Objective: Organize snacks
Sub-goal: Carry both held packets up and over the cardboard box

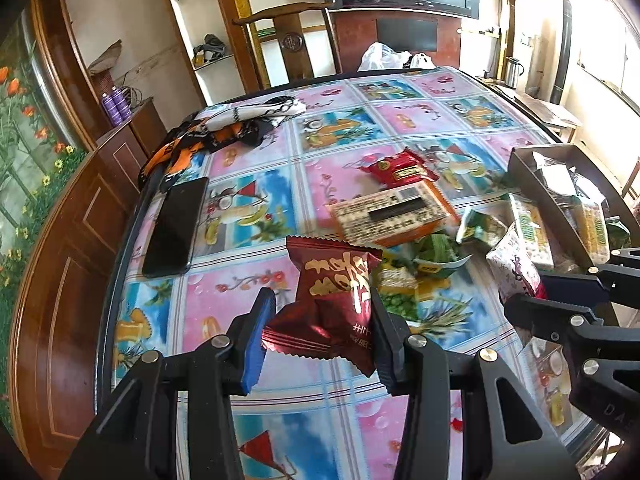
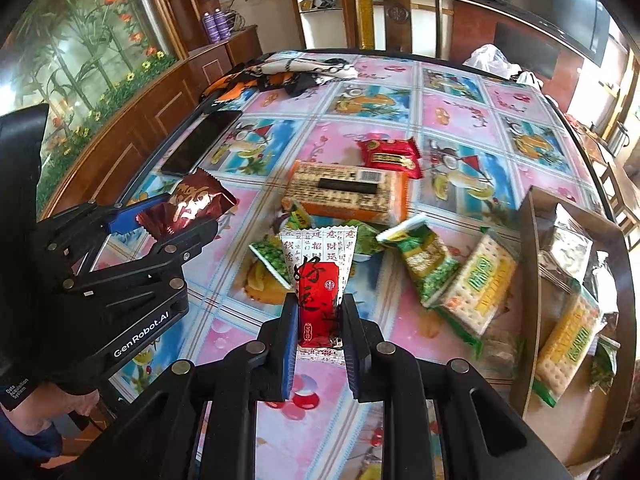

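Note:
My left gripper (image 1: pixel 322 312) is shut on a dark red foil snack packet (image 1: pixel 332 288) and holds it above the table; it also shows in the right wrist view (image 2: pixel 188 210). My right gripper (image 2: pixel 318 312) is shut on a white and red snack packet (image 2: pixel 318 280), held upright above the table; the packet also shows at the right of the left wrist view (image 1: pixel 516 268). Loose snacks lie in mid-table: an orange box (image 2: pixel 348 196), a red packet (image 2: pixel 390 156), green packets (image 2: pixel 428 264) and a cracker pack (image 2: pixel 480 284). A brown cardboard tray (image 2: pixel 528 280) at the right holds several packets.
A black phone (image 1: pixel 176 224) lies near the table's left edge. An orange and black cloth (image 1: pixel 224 132) lies at the far left corner. A wooden chair (image 1: pixel 292 40) and white plastic bags (image 1: pixel 384 56) stand beyond the far edge. The flowered tablecloth (image 1: pixel 320 148) covers the table.

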`<action>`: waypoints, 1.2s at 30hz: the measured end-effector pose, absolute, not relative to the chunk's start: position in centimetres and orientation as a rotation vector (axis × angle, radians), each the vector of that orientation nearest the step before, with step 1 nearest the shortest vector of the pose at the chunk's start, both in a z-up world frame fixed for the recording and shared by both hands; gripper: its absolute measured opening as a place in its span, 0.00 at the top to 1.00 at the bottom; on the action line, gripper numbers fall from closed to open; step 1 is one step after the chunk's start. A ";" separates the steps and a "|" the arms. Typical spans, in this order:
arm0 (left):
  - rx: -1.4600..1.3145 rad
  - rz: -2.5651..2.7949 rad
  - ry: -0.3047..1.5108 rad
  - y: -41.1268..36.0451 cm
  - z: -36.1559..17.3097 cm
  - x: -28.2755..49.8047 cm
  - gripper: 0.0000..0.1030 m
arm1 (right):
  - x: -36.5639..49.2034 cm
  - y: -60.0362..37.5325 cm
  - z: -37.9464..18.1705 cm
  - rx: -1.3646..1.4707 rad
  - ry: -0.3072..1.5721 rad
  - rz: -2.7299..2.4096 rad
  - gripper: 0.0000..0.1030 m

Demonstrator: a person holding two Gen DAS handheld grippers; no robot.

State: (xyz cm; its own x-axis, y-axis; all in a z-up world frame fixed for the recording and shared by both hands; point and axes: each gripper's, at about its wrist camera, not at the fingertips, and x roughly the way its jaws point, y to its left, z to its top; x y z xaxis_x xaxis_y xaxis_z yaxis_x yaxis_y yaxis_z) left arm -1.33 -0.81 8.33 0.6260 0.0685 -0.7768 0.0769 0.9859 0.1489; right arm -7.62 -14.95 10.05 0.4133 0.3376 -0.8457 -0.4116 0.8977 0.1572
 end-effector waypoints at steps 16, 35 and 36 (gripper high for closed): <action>0.205 -0.084 0.876 -5.8 8.9 -0.4 0.58 | -7.6 -20.6 10.3 -0.029 1.039 0.381 0.79; 0.268 -0.222 0.854 -13.5 9.5 0.2 0.57 | -8.1 -28.5 10.4 0.022 1.046 0.237 0.79; 0.272 -0.228 0.853 -13.9 9.5 0.2 0.57 | -8.2 -28.8 10.4 0.024 1.045 0.232 0.79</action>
